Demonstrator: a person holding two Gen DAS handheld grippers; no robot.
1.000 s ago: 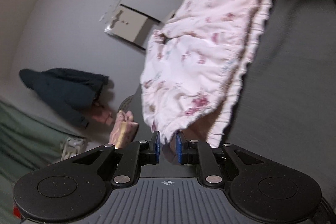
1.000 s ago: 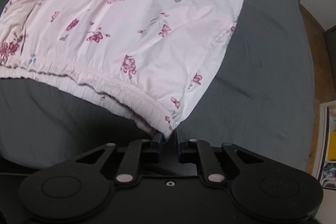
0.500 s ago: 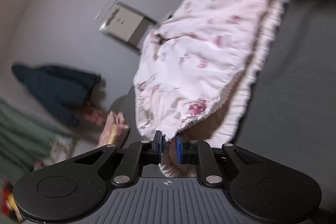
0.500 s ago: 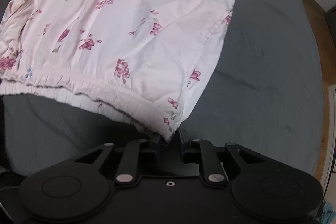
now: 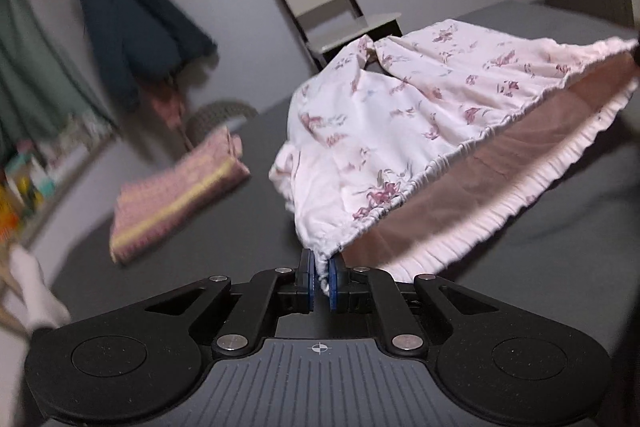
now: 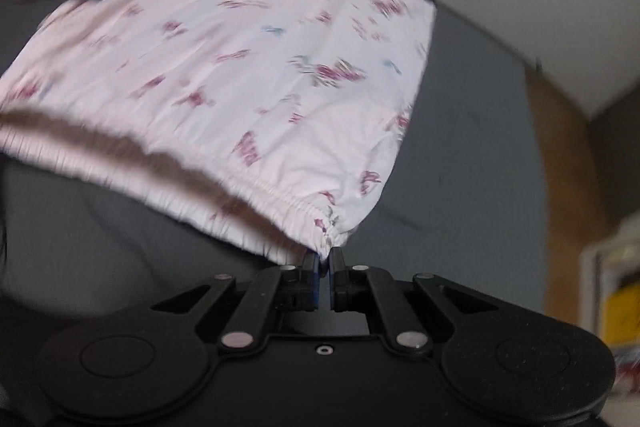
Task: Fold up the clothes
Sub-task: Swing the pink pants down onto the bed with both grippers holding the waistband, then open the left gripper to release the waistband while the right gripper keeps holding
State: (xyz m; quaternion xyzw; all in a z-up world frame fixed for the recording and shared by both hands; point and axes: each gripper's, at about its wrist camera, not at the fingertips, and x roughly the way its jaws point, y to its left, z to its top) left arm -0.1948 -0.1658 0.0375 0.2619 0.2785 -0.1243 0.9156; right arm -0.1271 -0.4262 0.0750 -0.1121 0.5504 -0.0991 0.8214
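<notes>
Floral garment [image 5: 404, 131]: pale pink cloth with dark-pink sprigs and an elastic gathered waistband, held up by its two waistband corners over the dark grey surface [image 5: 208, 239]; the far end trails down toward that surface
Waistband: hangs open between the two tools, its pinkish inside showing in the left wrist view; a second earlier it lay flatter, with less of the opening visible
Left gripper [image 5: 320, 281]: blue-padded fingers drawn narrow, pinching one gathered waistband corner, as in both earlier frames
Right gripper [image 6: 324, 277]: fingers almost together, nipping the opposite waistband corner [image 6: 326, 233], the same hold as before
Change in left view: the camera has levelled out since a second ago; the room that sat tilted now stands nearly upright, and the garment spreads to the right instead of rising overhead
Change in right view: the garment [image 6: 240, 67] is now motion-blurred and lifted higher in frame, with more grey surface showing beneath the waistband than a second ago
Folded striped cloth [image 5: 176, 203]: pink with a yellow band, lying on the grey surface left of the garment, well apart from it; far more of it shows than earlier
Chair [image 5: 332, 11]: pale, behind the garment against the wall
Dark jacket [image 5: 136, 27]: hanging at upper left, blurred
</notes>
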